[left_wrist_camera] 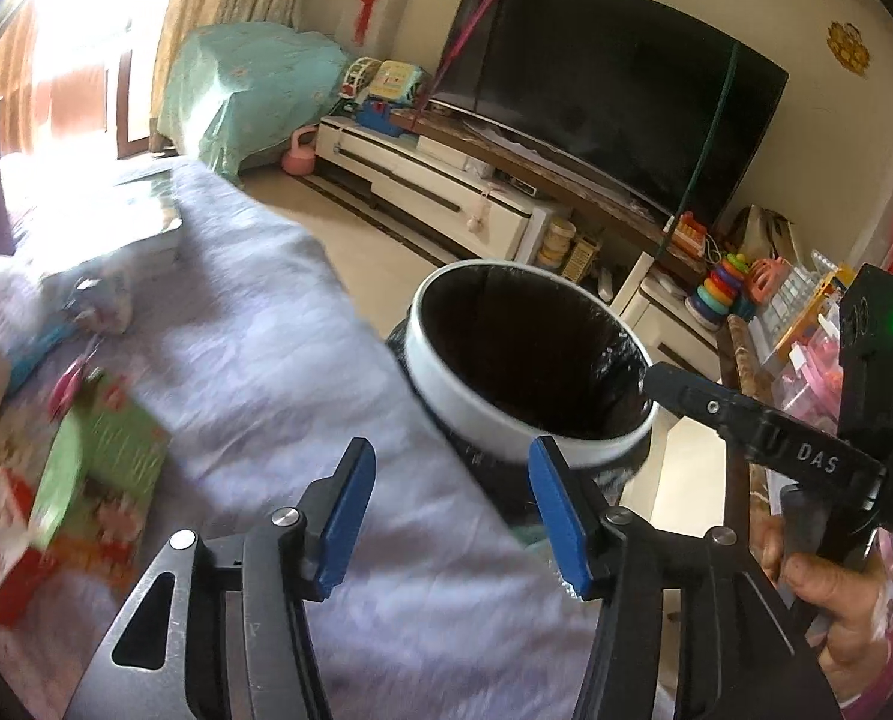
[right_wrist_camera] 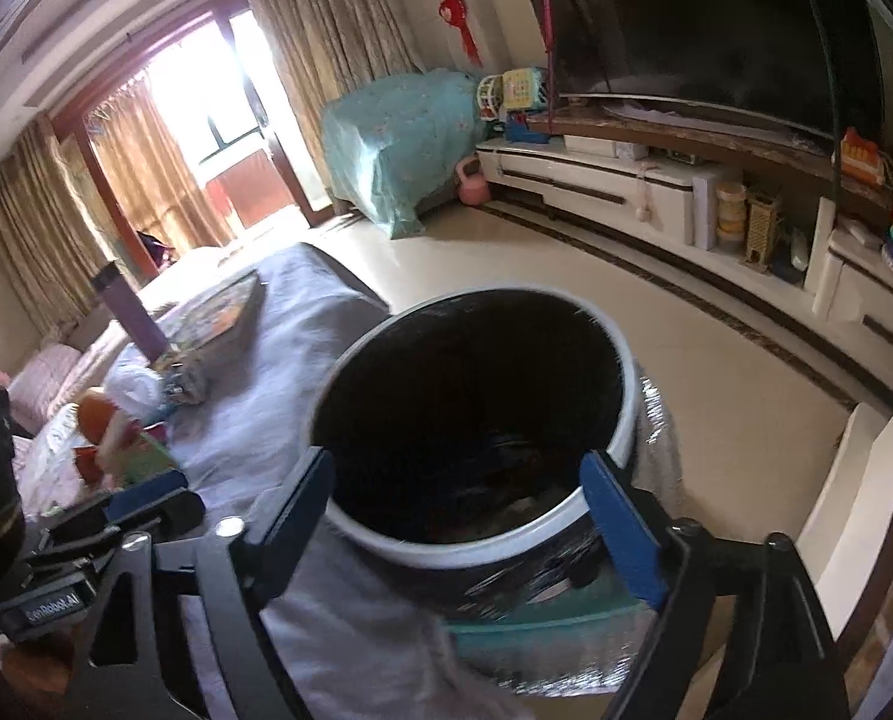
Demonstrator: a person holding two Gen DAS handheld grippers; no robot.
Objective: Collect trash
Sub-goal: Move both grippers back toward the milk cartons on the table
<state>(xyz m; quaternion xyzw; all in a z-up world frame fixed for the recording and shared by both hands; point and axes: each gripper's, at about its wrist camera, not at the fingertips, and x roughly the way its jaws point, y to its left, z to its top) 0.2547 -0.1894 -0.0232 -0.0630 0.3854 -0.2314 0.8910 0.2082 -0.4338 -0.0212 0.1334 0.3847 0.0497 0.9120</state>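
A round trash bin (left_wrist_camera: 476,414) with a white rim and a black liner stands on the floor against the cloth-covered table (left_wrist_camera: 254,360). My left gripper (left_wrist_camera: 451,480) is open and empty above the cloth, just short of the bin's near rim. My right gripper (right_wrist_camera: 458,468) is open wide and empty over the near rim of the bin (right_wrist_camera: 446,549); dark scraps (right_wrist_camera: 524,498) lie at the bottom. One of its fingers (left_wrist_camera: 716,405) reaches the bin's right rim in the left wrist view. A green and red carton (left_wrist_camera: 104,462) and crumpled wrappers (left_wrist_camera: 98,300) lie on the table.
A big television (left_wrist_camera: 614,96) stands on a long white cabinet (left_wrist_camera: 434,180) across the tiled floor (right_wrist_camera: 716,390). Toys (left_wrist_camera: 722,288) crowd the cabinet's right end. A book (right_wrist_camera: 218,312) and a purple bottle (right_wrist_camera: 128,312) are farther along the table. A hand (left_wrist_camera: 830,588) holds the right gripper.
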